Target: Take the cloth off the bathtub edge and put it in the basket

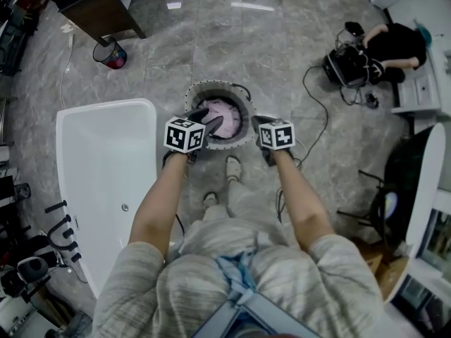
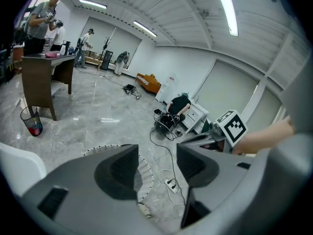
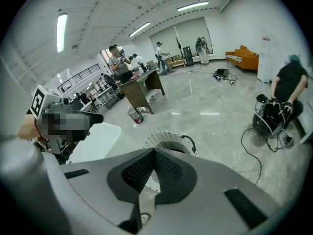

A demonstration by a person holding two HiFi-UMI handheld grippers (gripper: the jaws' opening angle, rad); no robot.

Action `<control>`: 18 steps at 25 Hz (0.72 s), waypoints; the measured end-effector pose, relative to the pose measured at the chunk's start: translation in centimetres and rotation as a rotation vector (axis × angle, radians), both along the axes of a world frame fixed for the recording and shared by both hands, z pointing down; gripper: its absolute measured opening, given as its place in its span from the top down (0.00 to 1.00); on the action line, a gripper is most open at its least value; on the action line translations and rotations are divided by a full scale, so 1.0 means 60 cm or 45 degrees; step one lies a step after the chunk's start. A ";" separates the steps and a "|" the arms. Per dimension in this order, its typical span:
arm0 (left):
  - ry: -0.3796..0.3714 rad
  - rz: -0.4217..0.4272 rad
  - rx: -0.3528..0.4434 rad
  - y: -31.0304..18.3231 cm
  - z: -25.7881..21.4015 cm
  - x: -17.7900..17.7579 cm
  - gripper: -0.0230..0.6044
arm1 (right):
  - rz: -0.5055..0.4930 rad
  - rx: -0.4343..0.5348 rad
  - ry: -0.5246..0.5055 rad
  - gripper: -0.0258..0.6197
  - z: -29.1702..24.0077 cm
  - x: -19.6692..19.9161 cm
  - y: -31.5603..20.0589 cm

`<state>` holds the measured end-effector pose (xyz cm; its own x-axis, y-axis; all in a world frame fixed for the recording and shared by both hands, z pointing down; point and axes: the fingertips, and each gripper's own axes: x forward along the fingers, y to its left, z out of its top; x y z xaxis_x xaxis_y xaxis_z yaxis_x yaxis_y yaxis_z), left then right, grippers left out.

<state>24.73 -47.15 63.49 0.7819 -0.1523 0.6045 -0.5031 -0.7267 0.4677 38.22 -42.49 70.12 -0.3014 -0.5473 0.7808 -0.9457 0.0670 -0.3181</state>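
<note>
A pink cloth [image 1: 228, 109] lies inside the round white wire basket [image 1: 243, 94] on the floor, right of the white bathtub [image 1: 106, 182]. My left gripper [image 1: 209, 123] hangs over the basket's left side. Its jaws stand apart with nothing between them; in the left gripper view [image 2: 156, 166] only floor and the basket rim [image 2: 145, 174] show in the gap. My right gripper [image 1: 259, 122] is at the basket's right rim, shut and empty; its jaws meet [image 3: 154, 154] in front of the basket [image 3: 171, 139]. The tub edge [image 3: 100, 137] shows no cloth.
A small waste bin [image 1: 110, 53] and a dark desk [image 1: 99, 9] stand beyond the tub. A crouching person [image 1: 394, 44] with equipment is at the far right. A cable [image 1: 318, 111] and a power strip [image 2: 171, 184] lie on the floor near the basket.
</note>
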 end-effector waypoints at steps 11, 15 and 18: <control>0.020 -0.032 0.054 0.007 -0.036 -0.023 0.62 | -0.061 0.162 -0.016 0.96 -0.098 -0.053 -0.014; 0.017 -0.078 0.102 0.001 -0.053 -0.035 0.76 | -0.069 0.220 -0.034 0.96 -0.136 -0.069 -0.017; 0.008 -0.109 0.146 -0.004 -0.069 -0.049 0.96 | -0.075 0.269 -0.050 0.96 -0.167 -0.084 -0.019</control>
<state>21.79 -47.41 59.37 0.7670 -0.2863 0.5743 -0.5627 -0.7301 0.3876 33.19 -43.60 60.13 -0.3656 -0.6782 0.6375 -0.9253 0.1905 -0.3279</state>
